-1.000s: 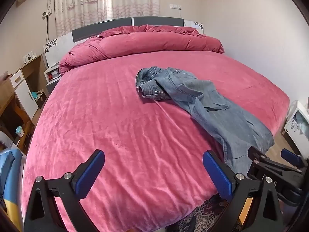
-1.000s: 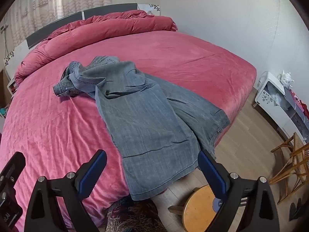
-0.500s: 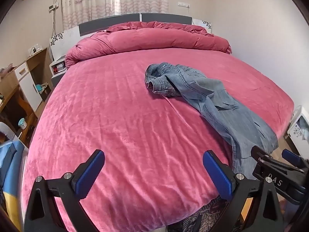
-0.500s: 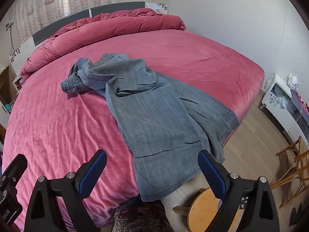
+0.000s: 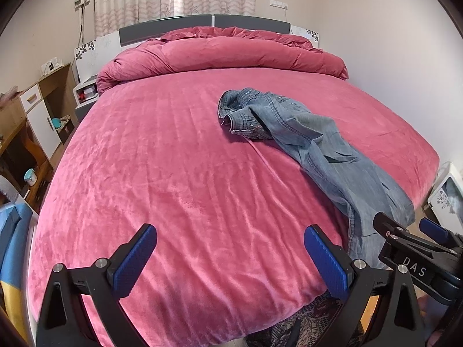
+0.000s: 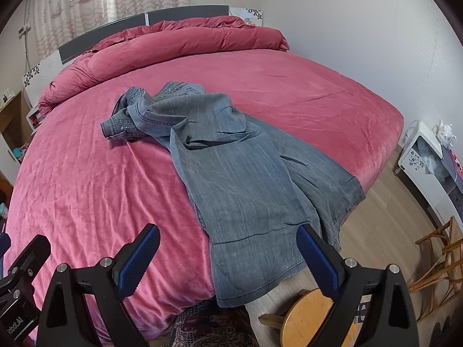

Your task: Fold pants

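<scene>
Pink bed (image 6: 86, 190) holds jeans (image 6: 240, 179) beyond spread fingers (image 6: 315, 257).

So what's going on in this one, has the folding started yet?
Not yet. A pair of denim pants lies crumpled on the pink bed, waistband bunched toward the headboard, leg hems hanging over the near edge. The person holds both grippers above the foot of the bed: the left gripper is open over bare bedding, and the right gripper is open just short of the hems. Neither touches the fabric.
</scene>
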